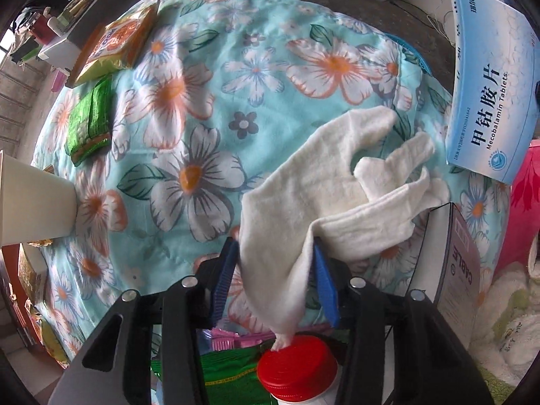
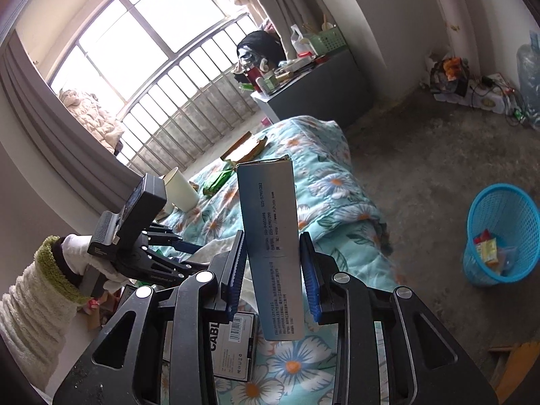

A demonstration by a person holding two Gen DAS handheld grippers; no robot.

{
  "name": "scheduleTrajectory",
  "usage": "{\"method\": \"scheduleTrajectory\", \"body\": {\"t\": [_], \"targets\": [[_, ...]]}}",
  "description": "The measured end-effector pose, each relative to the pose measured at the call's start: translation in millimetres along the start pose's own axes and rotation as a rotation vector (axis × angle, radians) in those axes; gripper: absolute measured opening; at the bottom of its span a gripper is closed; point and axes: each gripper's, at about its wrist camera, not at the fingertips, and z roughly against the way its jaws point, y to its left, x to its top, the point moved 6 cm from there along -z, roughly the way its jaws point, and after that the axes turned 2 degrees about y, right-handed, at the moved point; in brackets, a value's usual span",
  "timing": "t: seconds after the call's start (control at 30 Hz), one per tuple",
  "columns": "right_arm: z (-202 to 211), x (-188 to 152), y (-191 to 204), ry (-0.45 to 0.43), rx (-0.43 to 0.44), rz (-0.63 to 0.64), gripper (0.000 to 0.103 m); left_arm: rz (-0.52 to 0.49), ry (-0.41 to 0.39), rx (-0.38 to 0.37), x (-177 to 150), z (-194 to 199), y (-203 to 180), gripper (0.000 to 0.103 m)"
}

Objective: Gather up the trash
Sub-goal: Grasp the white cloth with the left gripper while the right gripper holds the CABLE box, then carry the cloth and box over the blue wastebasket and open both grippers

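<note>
My left gripper [image 1: 275, 270] points down at the flowered quilt [image 1: 209, 108]. Its blue pads press on both sides of a crumpled white cloth [image 1: 314, 189], which spreads over the quilt ahead and trails back onto a red-capped bottle [image 1: 297, 364]. My right gripper [image 2: 273, 270] is shut on a blue-and-white tablet box [image 2: 270, 229], held upright above the bed; the same box [image 1: 489, 84] shows at the right edge of the left wrist view. A blue mesh bin [image 2: 499, 236] with some wrappers inside stands on the floor to the right of the bed.
On the quilt lie an orange snack packet [image 1: 118, 44], a green packet [image 1: 91, 121], a paper cup [image 1: 30, 199] and a cable box [image 1: 462, 270]. A sleeve [image 2: 33, 303] holds the left gripper [image 2: 185, 246]. A cluttered cabinet [image 2: 314, 91] stands past the bed.
</note>
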Motion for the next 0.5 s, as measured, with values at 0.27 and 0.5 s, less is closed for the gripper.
{"method": "scheduleTrajectory", "body": {"t": [0.27,0.5], "targets": [[9,0,0,-0.019,0.001,0.002,0.029,0.070,-0.166,-0.043,-4,52,-4,0.011],[22,-3,9,-0.048,-0.001,0.027,0.029,0.189,-0.434,-0.084,-31,132,-15,0.011]]}}
